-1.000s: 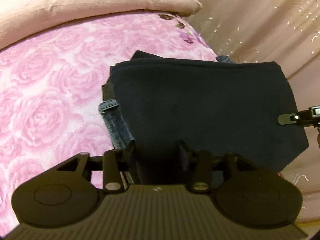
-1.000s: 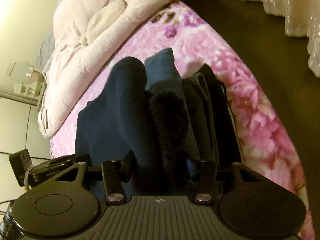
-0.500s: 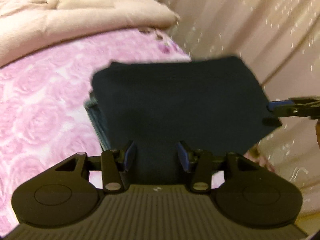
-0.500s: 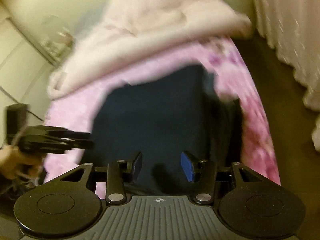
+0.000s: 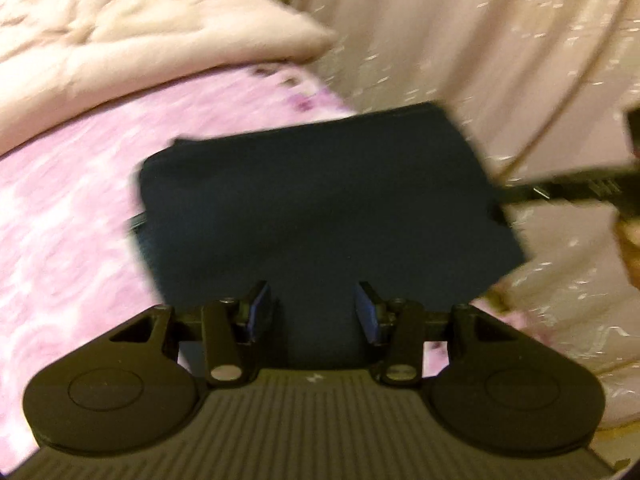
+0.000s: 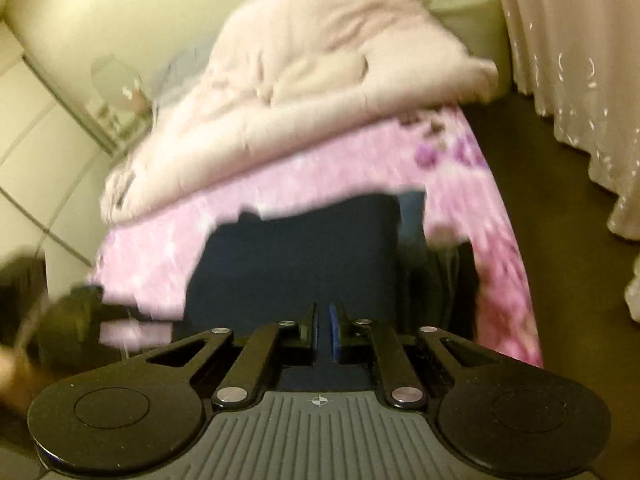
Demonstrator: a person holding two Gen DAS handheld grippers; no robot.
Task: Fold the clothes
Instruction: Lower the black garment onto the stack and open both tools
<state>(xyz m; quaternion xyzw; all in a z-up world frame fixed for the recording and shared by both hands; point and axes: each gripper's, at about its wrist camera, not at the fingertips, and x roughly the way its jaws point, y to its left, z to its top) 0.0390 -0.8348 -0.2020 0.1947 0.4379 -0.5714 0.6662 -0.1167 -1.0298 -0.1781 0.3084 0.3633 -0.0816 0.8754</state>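
A folded dark navy garment (image 5: 328, 204) lies on the pink rose-print bedspread (image 5: 68, 216); it also shows in the right wrist view (image 6: 296, 264). My left gripper (image 5: 312, 312) is open and empty, its blue pads just short of the garment's near edge. My right gripper (image 6: 323, 330) is shut with nothing visibly between its pads, at the garment's near edge. The right gripper also shows at the far right of the left wrist view (image 5: 580, 188), beside the garment's right edge. Both views are motion-blurred.
A pale pink quilt (image 5: 132, 52) is heaped at the back of the bed, also in the right wrist view (image 6: 320, 92). Pale curtains (image 5: 500, 48) hang to the right of the bed. Dark floor (image 6: 560, 216) lies beside the bed's edge.
Both grippers let go of the garment and pulled back from it. The right gripper then closed empty; the left stayed open. The garment now lies flat on the bed.
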